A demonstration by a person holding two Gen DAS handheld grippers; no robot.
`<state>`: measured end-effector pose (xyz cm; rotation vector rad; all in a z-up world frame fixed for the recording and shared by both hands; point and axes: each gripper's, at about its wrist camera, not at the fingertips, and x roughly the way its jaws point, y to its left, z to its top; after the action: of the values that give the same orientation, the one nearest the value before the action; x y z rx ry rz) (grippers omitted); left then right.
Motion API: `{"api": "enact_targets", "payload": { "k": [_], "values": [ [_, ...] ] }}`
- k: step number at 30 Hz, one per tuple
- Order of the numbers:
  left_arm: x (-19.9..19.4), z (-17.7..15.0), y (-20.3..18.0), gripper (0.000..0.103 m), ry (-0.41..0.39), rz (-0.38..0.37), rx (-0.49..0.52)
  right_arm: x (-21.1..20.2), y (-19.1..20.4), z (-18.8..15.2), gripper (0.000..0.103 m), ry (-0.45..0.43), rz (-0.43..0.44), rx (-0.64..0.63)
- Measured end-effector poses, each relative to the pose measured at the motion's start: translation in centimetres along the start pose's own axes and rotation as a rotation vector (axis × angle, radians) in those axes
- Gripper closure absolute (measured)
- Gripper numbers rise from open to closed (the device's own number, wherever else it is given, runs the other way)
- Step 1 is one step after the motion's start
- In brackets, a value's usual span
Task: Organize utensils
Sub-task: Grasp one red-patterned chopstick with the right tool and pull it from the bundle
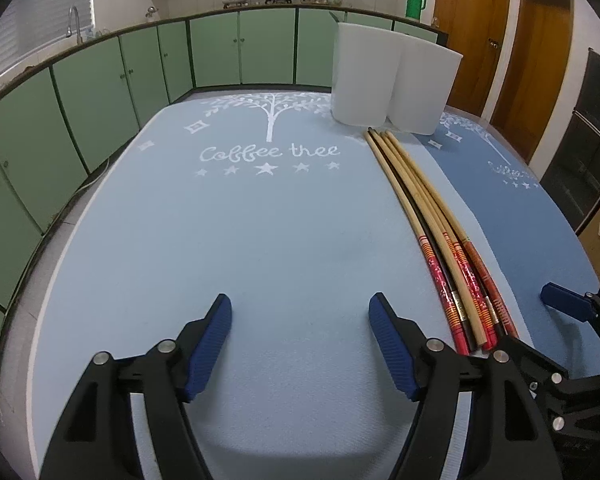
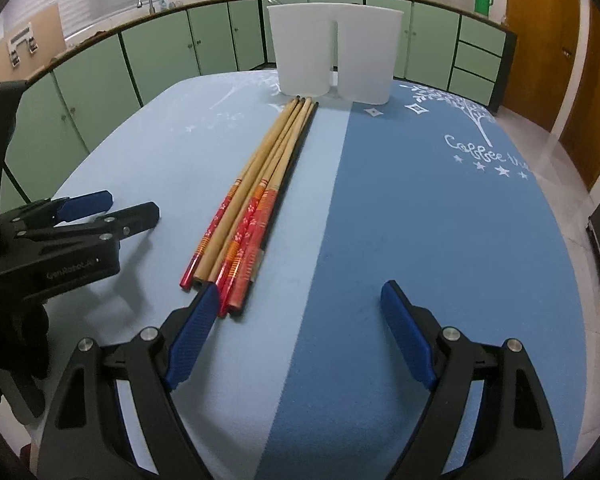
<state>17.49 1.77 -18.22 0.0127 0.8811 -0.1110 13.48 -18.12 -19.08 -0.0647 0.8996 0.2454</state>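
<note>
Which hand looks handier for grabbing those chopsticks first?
Probably the right. The right gripper is open with one fingertip already beside the near ends of the chopsticks; the left gripper, also open, sits further off to their side.

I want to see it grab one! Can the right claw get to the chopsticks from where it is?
Probably yes. The right claw is open and empty, its left finger right beside the near ends of the chopsticks, with nothing between them.

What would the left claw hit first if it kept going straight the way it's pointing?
Probably the light blue mat: the open left claw tilts down at bare mat, with the chopsticks off to its right.
</note>
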Motion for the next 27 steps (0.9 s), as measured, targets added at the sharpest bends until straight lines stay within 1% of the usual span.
{"api": "enact_targets", "payload": {
  "k": [8,9,10,13,14,15,16,17,19,20,21,25,27],
  "values": [
    [-0.1,0.0,0.0,0.033,-0.003,0.015,-0.005,-0.6,-2.1,-0.6,0.023,-0.014,-0.080,0.058],
    [-0.2,0.0,0.0,0.033,-0.005,0.019,-0.007,-0.7,-2.2,-0.6,0.023,-0.017,-0.082,0.059],
    [-0.2,0.0,0.0,0.033,-0.006,0.024,-0.009,-0.7,-2.2,-0.7,0.025,-0.019,-0.072,0.058],
    [-0.2,0.0,0.0,0.033,-0.007,0.033,-0.014,-0.7,-2.0,-0.6,0.039,-0.018,-0.005,0.052],
    [-0.2,0.0,0.0,0.032,-0.007,0.034,-0.014,-0.7,-1.8,-0.6,0.047,-0.014,0.011,0.047],
    [-0.2,-0.1,0.0,0.032,-0.007,0.035,-0.014,-0.7,-1.6,-0.6,0.051,-0.014,0.025,0.041],
    [-0.3,-0.1,0.0,0.032,-0.007,0.036,-0.014,-0.8,-1.5,-0.7,0.053,-0.015,0.039,0.036],
    [-0.3,-0.1,0.0,0.032,-0.007,0.037,-0.015,-0.8,-1.4,-0.7,0.058,-0.015,0.059,0.034],
    [-0.3,-0.2,0.0,0.031,-0.007,0.038,-0.013,-0.8,-1.2,-0.7,0.070,-0.007,0.088,0.027],
    [-0.3,-0.1,0.0,0.031,-0.005,0.040,-0.011,-0.7,-1.1,-0.7,0.080,-0.006,0.108,0.026],
    [-0.2,-0.1,-0.1,0.030,-0.003,0.043,-0.007,-0.6,-1.0,-0.6,0.087,-0.004,0.132,0.030],
    [-0.3,-0.1,-0.1,0.030,-0.003,0.043,-0.001,-0.2,-0.4,-0.3,0.096,0.001,0.154,0.021],
    [-0.4,-0.2,0.0,0.030,-0.004,0.041,-0.003,-0.3,-0.3,-0.3,0.096,-0.005,0.167,0.024]
  ]
}}
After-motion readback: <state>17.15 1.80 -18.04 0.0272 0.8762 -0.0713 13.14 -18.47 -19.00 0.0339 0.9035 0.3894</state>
